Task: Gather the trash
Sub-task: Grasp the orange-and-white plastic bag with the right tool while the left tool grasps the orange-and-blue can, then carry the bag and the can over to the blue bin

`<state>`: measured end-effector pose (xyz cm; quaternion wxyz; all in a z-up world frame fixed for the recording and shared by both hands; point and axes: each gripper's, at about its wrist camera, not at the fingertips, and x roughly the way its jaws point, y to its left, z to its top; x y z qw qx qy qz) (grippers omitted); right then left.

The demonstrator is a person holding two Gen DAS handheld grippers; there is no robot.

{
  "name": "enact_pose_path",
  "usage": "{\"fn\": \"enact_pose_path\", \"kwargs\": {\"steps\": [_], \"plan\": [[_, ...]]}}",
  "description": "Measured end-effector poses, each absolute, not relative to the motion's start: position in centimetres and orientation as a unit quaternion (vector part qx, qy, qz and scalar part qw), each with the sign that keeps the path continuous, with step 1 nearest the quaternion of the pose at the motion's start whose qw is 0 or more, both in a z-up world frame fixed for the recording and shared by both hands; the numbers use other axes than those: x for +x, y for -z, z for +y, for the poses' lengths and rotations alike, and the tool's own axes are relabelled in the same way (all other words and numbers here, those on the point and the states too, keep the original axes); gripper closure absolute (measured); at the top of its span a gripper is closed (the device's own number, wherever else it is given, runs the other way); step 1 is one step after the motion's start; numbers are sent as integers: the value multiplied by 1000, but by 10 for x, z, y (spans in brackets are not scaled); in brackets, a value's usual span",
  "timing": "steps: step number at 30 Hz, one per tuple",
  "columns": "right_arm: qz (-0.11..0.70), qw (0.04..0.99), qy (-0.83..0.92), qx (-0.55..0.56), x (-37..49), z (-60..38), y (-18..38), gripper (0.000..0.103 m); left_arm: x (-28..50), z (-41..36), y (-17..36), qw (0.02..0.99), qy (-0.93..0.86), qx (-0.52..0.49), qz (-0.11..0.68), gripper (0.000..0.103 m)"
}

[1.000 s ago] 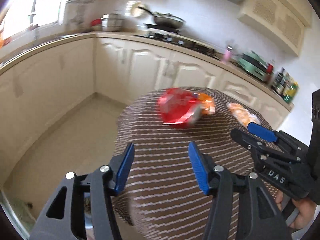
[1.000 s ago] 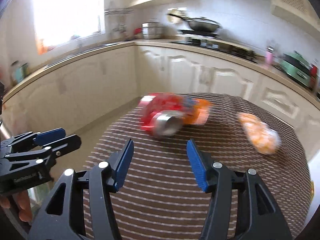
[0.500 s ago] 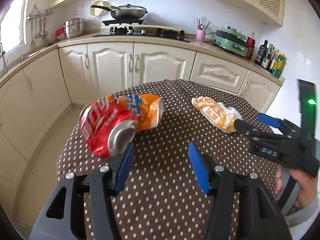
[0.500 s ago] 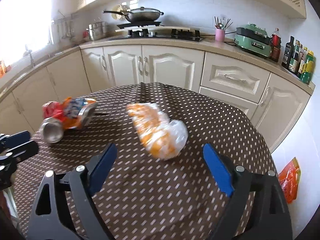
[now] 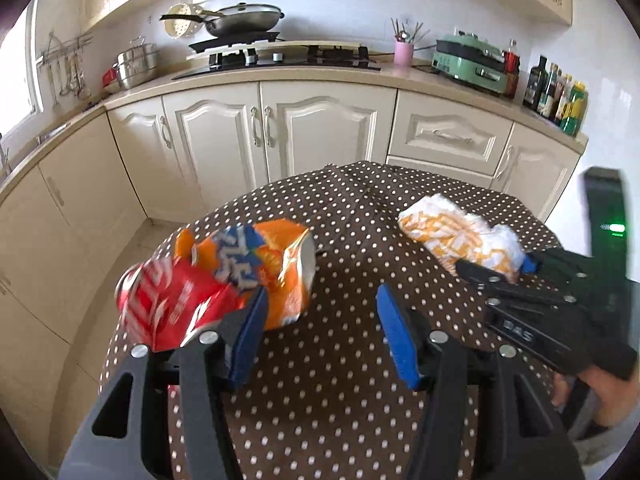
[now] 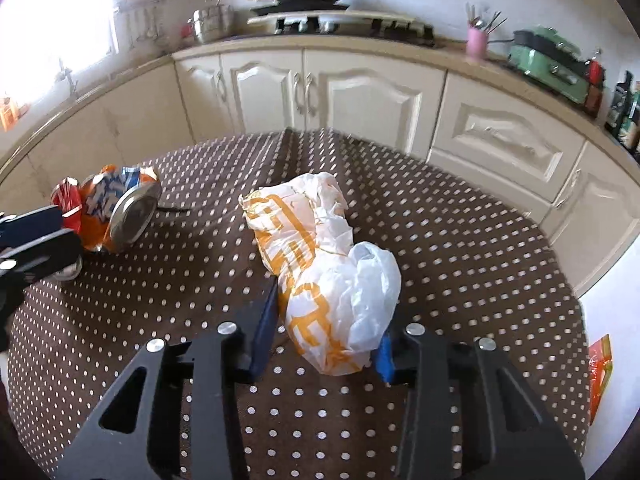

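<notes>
so, the round table (image 6: 460, 240), covered in a brown dotted cloth, carries all the trash. from the table centre, the crumpled orange-and-white plastic bag (image 6: 320, 276) lies toward 3 o'clock in the left wrist view; the crushed orange can (image 5: 276, 264) and crushed red can (image 5: 168, 304), touching each other, lie toward 9 o'clock.

right gripper (image 6: 326, 334): jaws set wide and straddling the near end of the bag, one blue pad on each side. it looks not yet clamped; whether the pads touch the plastic cannot be told. to do this step well, advance until the bulk of the bag sits between the pads, then close fully, since thin film compresses and may slip out.

left gripper (image 5: 320, 332): jaws wide, nothing between them; its left pad sits just beside the orange can. shift toward 9 o'clock to centre on one can, and grip across the flattened body, not the rim.
</notes>
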<state>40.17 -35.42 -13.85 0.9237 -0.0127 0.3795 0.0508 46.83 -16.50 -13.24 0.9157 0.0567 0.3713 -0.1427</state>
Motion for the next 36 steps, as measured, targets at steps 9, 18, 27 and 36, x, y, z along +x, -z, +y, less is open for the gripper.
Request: {"fn": "enact_pose_path", "kwargs": {"steps": [9, 18, 27, 36], "plan": [[341, 937, -68, 10, 394, -358, 122, 65, 501, -195, 149, 909, 113, 118, 383, 66], [340, 937, -83, 12, 395, -357, 121, 65, 514, -201, 166, 904, 94, 145, 391, 89], [334, 938, -90, 7, 385, -346, 115, 65, 475, -188, 129, 912, 193, 49, 358, 91], [313, 944, -102, 23, 347, -331, 88, 65, 417, -161, 99, 914, 243, -5, 326, 91]]}}
